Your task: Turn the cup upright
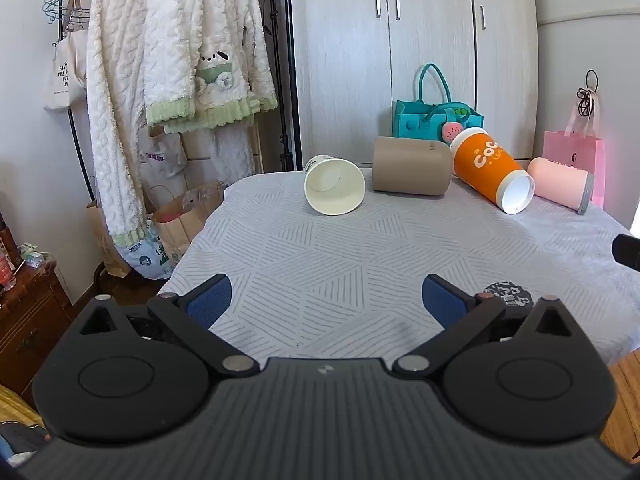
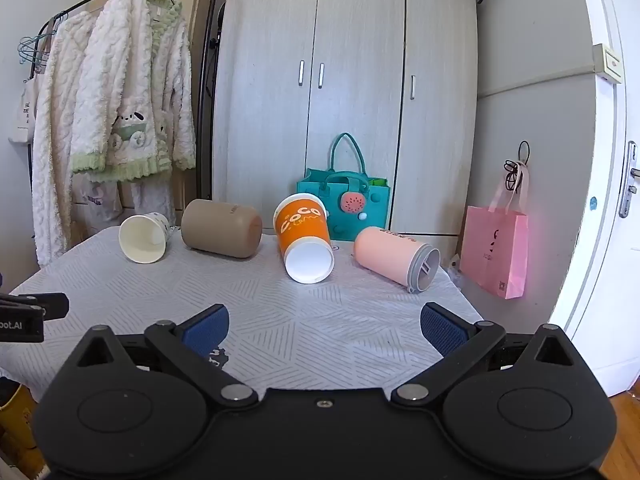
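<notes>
Several cups lie on their sides along the far part of the table point(image 1: 340, 264): a white paper cup point(image 1: 334, 184) point(image 2: 143, 238), a tan cup point(image 1: 412, 166) point(image 2: 222, 228), an orange cup point(image 1: 492, 170) point(image 2: 306, 238) and a pink cup with a grey lid point(image 1: 560, 184) point(image 2: 396, 258). The white, orange and pink cups have their mouths turned toward me. My left gripper point(image 1: 326, 300) is open and empty over the near table, well short of the cups. My right gripper point(image 2: 324, 328) is open and empty too, facing the orange cup.
A teal bag point(image 2: 344, 200) stands behind the cups against the wardrobe point(image 2: 352, 80). A pink paper bag point(image 2: 494, 252) hangs at the right. A clothes rack with fluffy robes point(image 1: 160, 80) and paper bags point(image 1: 180, 220) stands left of the table. A round patterned coaster point(image 1: 506, 294) lies near the front edge.
</notes>
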